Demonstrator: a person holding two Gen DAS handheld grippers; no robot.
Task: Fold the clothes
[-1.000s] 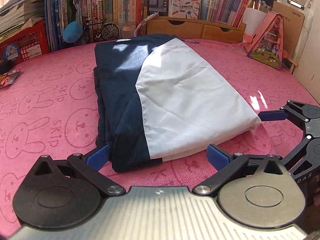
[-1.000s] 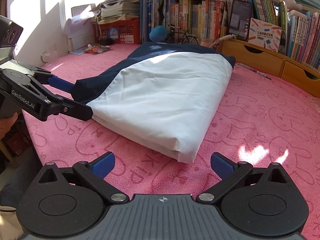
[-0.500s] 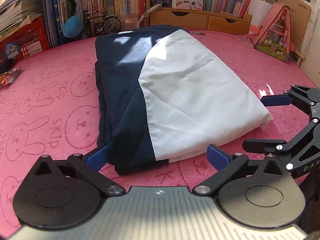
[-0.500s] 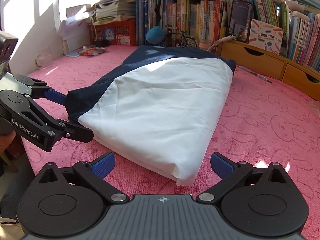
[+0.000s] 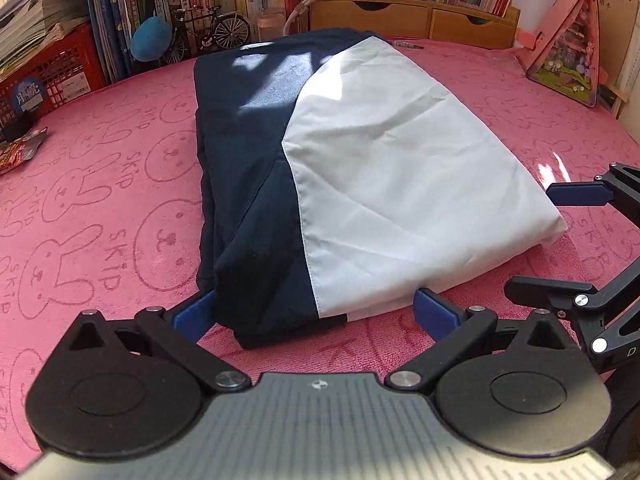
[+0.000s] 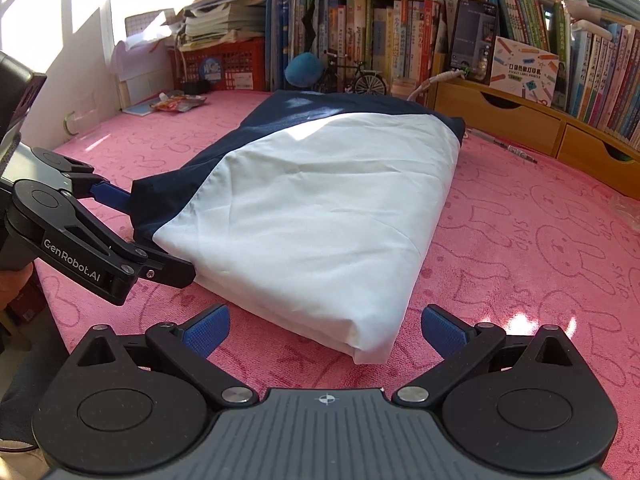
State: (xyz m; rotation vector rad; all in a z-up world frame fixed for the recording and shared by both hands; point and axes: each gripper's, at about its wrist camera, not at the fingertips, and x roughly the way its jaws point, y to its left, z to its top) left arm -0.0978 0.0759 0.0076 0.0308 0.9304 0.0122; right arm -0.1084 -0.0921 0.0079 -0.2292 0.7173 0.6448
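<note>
A folded navy and white garment (image 5: 360,168) lies on the pink bunny-print cloth (image 5: 100,200); it also shows in the right wrist view (image 6: 320,208). My left gripper (image 5: 312,312) is open, its blue pads straddling the garment's near navy-and-white edge. My right gripper (image 6: 326,326) is open, its pads either side of the garment's near white corner. The left gripper shows at the left in the right wrist view (image 6: 156,232), against the garment's edge. The right gripper shows at the right in the left wrist view (image 5: 560,240), beside the white corner.
Bookshelves (image 6: 400,40), a wooden drawer unit (image 6: 520,116), a red crate (image 6: 224,64), a toy bicycle (image 5: 208,32) and a blue ball (image 5: 150,38) line the far edge. A pink house model (image 5: 568,52) stands far right. A snack wrapper (image 5: 16,152) lies left.
Both grippers have moved forward to the garment's near edge, so its edge and corner now sit between their open pads. The garment has not moved.
</note>
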